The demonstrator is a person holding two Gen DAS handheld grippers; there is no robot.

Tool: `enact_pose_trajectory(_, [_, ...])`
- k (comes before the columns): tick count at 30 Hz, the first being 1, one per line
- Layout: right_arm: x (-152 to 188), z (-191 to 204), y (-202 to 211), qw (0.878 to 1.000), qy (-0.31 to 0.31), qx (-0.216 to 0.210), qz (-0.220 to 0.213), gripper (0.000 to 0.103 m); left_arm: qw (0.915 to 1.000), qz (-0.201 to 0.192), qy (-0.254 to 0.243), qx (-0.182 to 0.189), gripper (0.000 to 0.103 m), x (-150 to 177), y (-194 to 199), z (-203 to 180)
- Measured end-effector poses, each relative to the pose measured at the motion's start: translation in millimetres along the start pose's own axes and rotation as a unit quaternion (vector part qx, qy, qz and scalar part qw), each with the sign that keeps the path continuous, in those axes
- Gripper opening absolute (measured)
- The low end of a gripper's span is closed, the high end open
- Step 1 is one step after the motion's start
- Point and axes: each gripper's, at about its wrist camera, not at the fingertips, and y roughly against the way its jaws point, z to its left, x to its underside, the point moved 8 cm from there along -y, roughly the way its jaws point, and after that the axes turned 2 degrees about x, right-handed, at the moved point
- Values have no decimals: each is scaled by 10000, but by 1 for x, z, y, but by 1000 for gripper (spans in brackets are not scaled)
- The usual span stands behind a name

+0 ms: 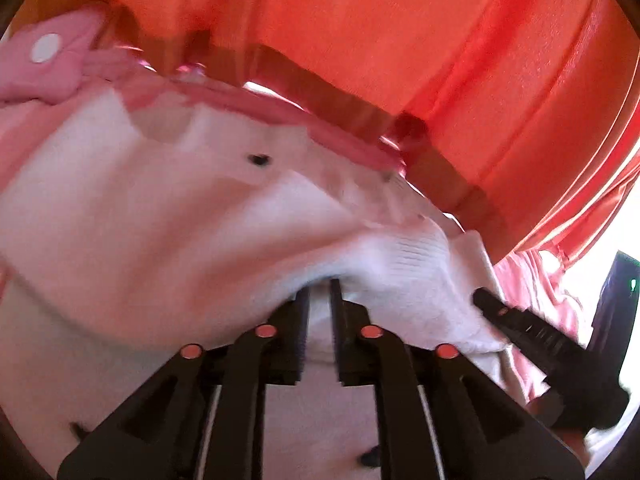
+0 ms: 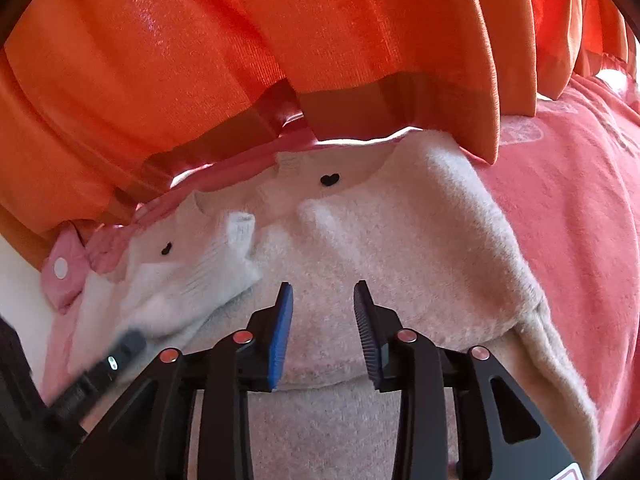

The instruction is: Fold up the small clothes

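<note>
One cream fleece top [image 2: 360,264] lies spread before one orange curtain [image 2: 248,48]. The left gripper [image 1: 320,286] pinches its white ribbed cuff [image 1: 404,256], jaws narrow. The right gripper [image 2: 323,294] hovers over the fleece, jaws apart, empty. Two pink garments [image 2: 580,208] flank it.

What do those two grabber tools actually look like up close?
Both are black plastic, each with two straight fingers on angular linkage arms joined by round, orange-pink pivot pins. The right gripper has ribbed blue pads on its fingers. The left gripper has ribbed black pads. No sleeves or cables show.
</note>
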Motion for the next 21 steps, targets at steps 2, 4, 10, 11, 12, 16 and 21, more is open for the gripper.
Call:
enact_pose_trajectory(2, [0,4,1,10000,54,-74,4,41,9991,-354,185,-159,37,-9,25,19])
enact_pose_trajectory(4, [2,14,-1,9996,170,-237,48,45,9948,-711,676,-270,52,-29,44,45])
enact_pose_trajectory(10, [16,33,-16,9943,118,-949,467,52,9803,-583,1828,-472,53,-43,44,114])
enact_pose_trajectory(11, [17,32,-19,9943,72,-940,499,53,9745,-520,2138,-437,53,-39,44,127])
enact_pose_trajectory(12, [18,30,-22,9943,20,-930,517,53,9702,-514,2341,-359,53,-36,47,135])
enact_pose_trajectory(16, [21,26,-35,9884,-412,-1251,761,55,9588,-946,2634,-487,53,-40,72,144])
enact_pose_trajectory(21, [22,45,-39,9820,-319,-1677,804,55,9557,-1204,2551,-837,53,-44,87,157])
